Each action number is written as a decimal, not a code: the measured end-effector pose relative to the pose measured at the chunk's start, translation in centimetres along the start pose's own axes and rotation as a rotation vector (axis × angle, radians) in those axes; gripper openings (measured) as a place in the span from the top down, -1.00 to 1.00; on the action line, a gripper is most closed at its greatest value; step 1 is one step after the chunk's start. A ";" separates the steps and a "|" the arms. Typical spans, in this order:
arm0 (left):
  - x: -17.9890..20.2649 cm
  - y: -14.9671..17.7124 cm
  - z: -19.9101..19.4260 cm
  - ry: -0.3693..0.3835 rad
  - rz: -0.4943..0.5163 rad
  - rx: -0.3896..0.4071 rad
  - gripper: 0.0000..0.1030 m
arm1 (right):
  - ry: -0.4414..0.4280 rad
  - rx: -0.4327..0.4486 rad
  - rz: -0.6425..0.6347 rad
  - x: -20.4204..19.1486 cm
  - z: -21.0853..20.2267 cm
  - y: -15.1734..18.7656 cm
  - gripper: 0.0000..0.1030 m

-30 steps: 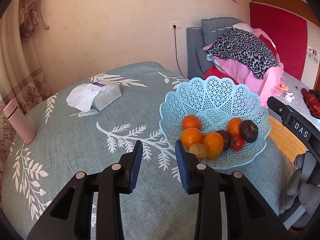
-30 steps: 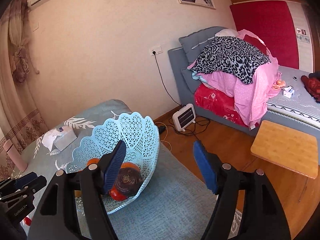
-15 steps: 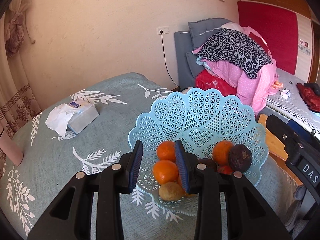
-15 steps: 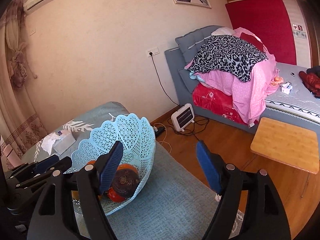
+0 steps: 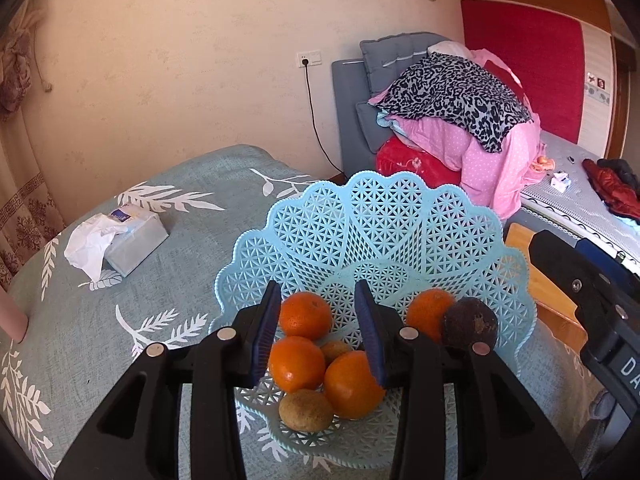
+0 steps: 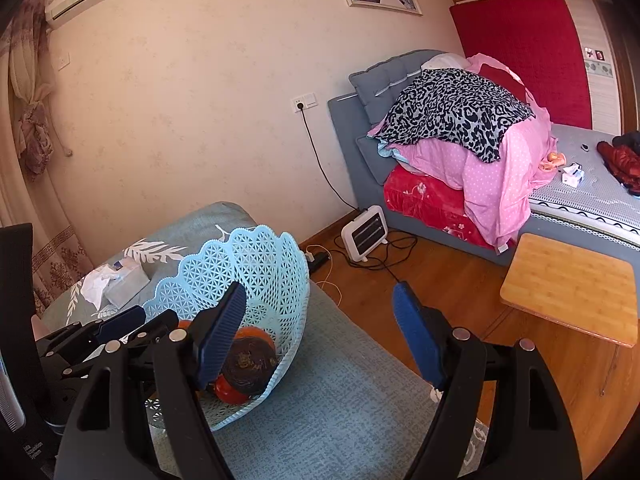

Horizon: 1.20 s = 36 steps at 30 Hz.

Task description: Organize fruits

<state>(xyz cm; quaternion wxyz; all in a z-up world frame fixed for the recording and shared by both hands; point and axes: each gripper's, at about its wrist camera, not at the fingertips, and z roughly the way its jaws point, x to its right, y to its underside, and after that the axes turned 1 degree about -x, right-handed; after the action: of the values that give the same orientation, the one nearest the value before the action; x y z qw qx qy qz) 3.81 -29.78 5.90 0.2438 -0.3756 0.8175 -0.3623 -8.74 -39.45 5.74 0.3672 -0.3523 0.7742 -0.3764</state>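
A light blue lattice basket (image 5: pixel 384 232) stands on the grey-blue leaf-print tablecloth (image 5: pixel 192 184). It holds several oranges (image 5: pixel 297 363), a brown kiwi (image 5: pixel 306 410) and a dark purple fruit (image 5: pixel 471 322). My left gripper (image 5: pixel 318 336) is open and empty, its fingertips over the basket, straddling the oranges. My right gripper (image 6: pixel 320 332) is open and empty at the basket's right side; the basket (image 6: pixel 256 264) and the dark fruit (image 6: pixel 250 364) show beside its left finger. A red fruit (image 6: pixel 228 390) lies under the dark one.
A tissue box (image 5: pixel 128 236) lies on the table's far left, a pink bottle (image 5: pixel 12 320) at the left edge. Right of the table are a wooden stool (image 6: pixel 572 284), a white heater (image 6: pixel 365 233) with cables on the floor, and a bed piled with bedding (image 6: pixel 460 120).
My left gripper has moved right and forward, from over the tablecloth to over the basket's oranges. My right gripper has barely moved and stays open.
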 end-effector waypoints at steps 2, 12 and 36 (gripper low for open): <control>0.0 0.1 -0.1 -0.001 -0.004 0.008 -0.07 | 0.000 0.000 0.002 0.1 0.0 0.1 -0.50; -0.8 0.4 -1.4 -0.046 0.016 0.019 -0.74 | -0.006 0.012 -0.004 0.0 -0.1 0.1 -0.80; -4.9 5.2 -6.5 -0.272 -0.001 0.006 -0.84 | -0.068 -0.011 -0.182 -3.6 -2.3 2.4 -0.94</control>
<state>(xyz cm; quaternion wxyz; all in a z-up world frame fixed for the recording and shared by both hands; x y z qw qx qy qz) 0.13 -20.88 6.52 0.3532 -0.4208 0.7756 -0.3107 -9.58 -34.61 5.88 0.3554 -0.4359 0.7282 -0.3917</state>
